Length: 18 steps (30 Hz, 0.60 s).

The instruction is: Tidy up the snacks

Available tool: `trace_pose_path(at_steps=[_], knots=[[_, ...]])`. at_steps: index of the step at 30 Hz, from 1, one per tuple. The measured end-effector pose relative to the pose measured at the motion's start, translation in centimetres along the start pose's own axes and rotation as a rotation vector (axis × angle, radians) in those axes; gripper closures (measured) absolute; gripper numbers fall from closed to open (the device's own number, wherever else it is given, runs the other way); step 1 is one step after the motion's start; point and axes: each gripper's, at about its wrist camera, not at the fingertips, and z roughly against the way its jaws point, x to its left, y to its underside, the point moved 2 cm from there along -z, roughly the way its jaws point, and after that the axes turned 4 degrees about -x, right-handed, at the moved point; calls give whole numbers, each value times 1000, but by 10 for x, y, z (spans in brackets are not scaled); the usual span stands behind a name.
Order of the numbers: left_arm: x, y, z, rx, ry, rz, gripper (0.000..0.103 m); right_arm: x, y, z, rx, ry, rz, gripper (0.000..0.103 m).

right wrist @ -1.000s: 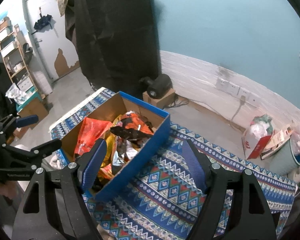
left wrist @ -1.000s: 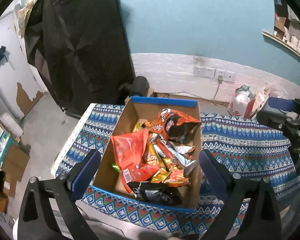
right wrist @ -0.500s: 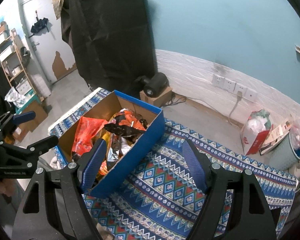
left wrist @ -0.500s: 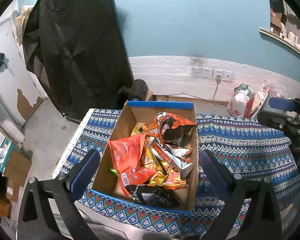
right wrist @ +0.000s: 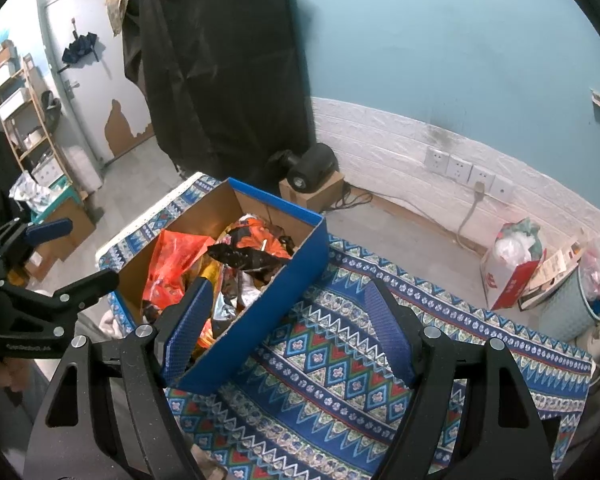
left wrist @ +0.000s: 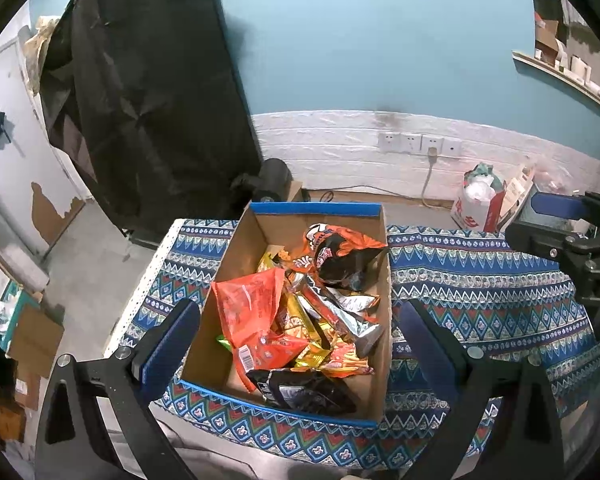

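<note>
A: Snacks (left wrist: 300,312) remain heaped in the box (left wrist: 236,256) on the counter (left wrist: 480,280); both views have pulled back.
B: Left tool (left wrist: 296,340) and right tool (right wrist: 288,328) gape, empty. Stage unclear.

From the left wrist we look down into the snack box (left wrist: 300,308) from its near end. From the right wrist we view it obliquely from its right. Both views share box, tabletop (right wrist: 340,356) and wall.
</note>
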Motion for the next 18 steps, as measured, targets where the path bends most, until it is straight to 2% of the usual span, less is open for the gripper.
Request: trace_pose_path(at_steps=[18], knots=[[4,-1,4,1,-24,21,2,0,-2,-1,-1,1,3,26]])
